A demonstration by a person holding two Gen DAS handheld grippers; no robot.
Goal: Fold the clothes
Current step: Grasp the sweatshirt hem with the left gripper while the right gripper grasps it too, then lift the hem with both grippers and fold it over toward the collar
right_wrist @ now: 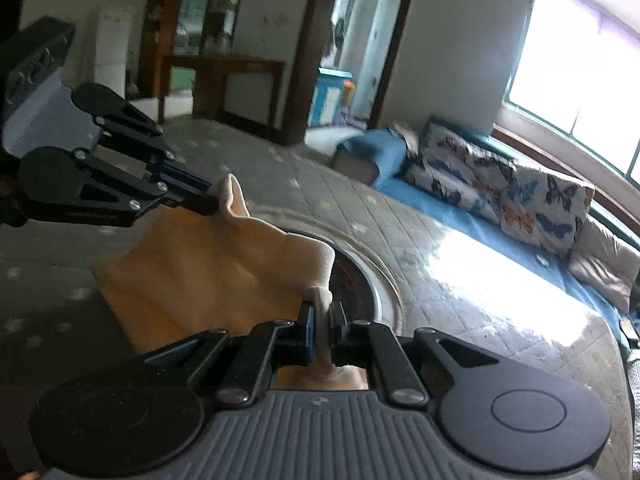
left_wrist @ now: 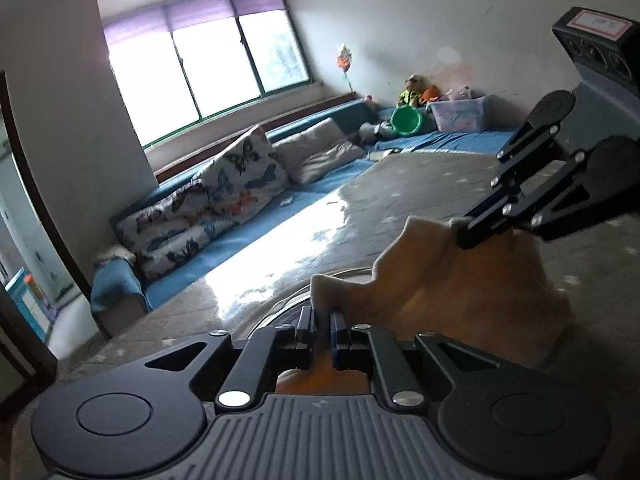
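A cream-yellow garment [left_wrist: 452, 280] hangs lifted above a grey quilted table cover [left_wrist: 400, 184]. My left gripper [left_wrist: 322, 316] is shut on one corner of the cloth at the bottom of the left wrist view. My right gripper [left_wrist: 466, 236] enters that view from the right, shut on the other corner. In the right wrist view the right gripper [right_wrist: 322, 316] pinches a fold of the garment [right_wrist: 208, 268], and the left gripper [right_wrist: 214, 200] holds the far corner at the upper left. The cloth sags between the two grips.
A round inset with a metal rim [right_wrist: 384, 276] sits in the table under the cloth. Butterfly-print cushions [left_wrist: 224, 196] lie on a blue bench [left_wrist: 248, 236] below the window. A green basin [left_wrist: 404, 120] and a clear storage box [left_wrist: 462, 114] stand at the far corner. A doorway [right_wrist: 352, 40] opens behind.
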